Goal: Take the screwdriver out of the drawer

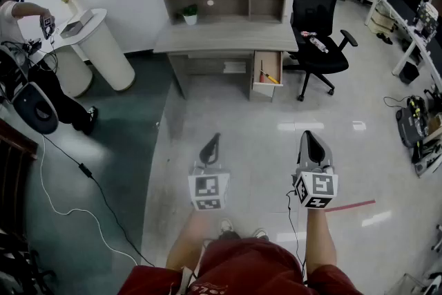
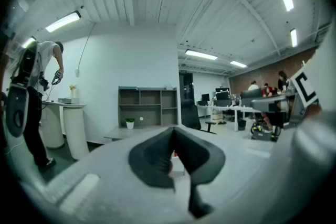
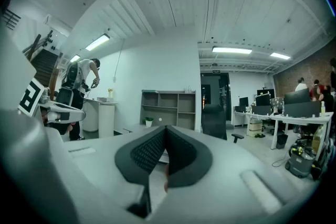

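Yellow-handled screwdriver (image 1: 269, 77), grey desk (image 1: 221, 38), black chair (image 1: 319, 55), dark red shorts (image 1: 242, 266), white table (image 1: 103, 45)

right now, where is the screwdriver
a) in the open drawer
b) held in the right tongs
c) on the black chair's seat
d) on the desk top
a: in the head view the screwdriver lies inside the pulled-out drawer at the right end of the desk.

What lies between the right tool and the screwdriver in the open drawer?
Only bare floor, as the head view shows: nothing stands between the right tool and the screwdriver in the drawer.
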A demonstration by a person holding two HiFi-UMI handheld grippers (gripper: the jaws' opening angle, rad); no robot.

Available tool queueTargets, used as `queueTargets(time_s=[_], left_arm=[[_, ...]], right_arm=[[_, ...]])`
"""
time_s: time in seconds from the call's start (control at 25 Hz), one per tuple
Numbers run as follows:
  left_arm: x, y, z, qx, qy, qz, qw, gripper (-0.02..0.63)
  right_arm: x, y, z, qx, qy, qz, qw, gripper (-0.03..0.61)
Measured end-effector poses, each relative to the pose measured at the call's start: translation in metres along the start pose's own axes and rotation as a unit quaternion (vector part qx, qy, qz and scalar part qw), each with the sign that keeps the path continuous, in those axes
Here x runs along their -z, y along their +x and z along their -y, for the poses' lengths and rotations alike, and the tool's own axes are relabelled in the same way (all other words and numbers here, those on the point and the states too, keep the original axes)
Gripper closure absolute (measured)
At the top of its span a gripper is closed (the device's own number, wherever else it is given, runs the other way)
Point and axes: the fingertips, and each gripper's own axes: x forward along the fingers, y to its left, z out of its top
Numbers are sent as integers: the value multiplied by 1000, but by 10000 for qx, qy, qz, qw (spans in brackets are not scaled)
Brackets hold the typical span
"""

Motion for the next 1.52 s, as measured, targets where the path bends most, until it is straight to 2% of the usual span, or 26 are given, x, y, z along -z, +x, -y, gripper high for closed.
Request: queueTargets(time_s=[0.44,0.68,0.72,0.8,0.88,1.08,1.36,1.52], left_arm=[[4,-24,-37,130,73,16,9999,617],[4,-31,-63,166,9,56,9998,617],[5,-31,-68,173,5,60,9998,617],[6,-33,-79,171,17,54,9998,617],[7,-35,-92,167,1,44,9999,617],[14,-40,-113,215,-1,48,9998,617],[29,-37,-127,268,-44,-76,9996,617],[36,-21,-126,345,-24,-126,9993,617]], right_arm=[[0,-1,-52,44,91,17,9999,581],[-8,6,-75,141,124,204,9996,580],[-9,7,-78,165,131,236,9995,551],[-10,13,-88,145,144,227,9995,438],[-9,19,-100,144,102,171,9997,391],[-2,25,-122,167,83,61,9998,347],[13,31,-127,208,58,-139,9997,347],[27,43,-118,197,320,-283,9989,347]])
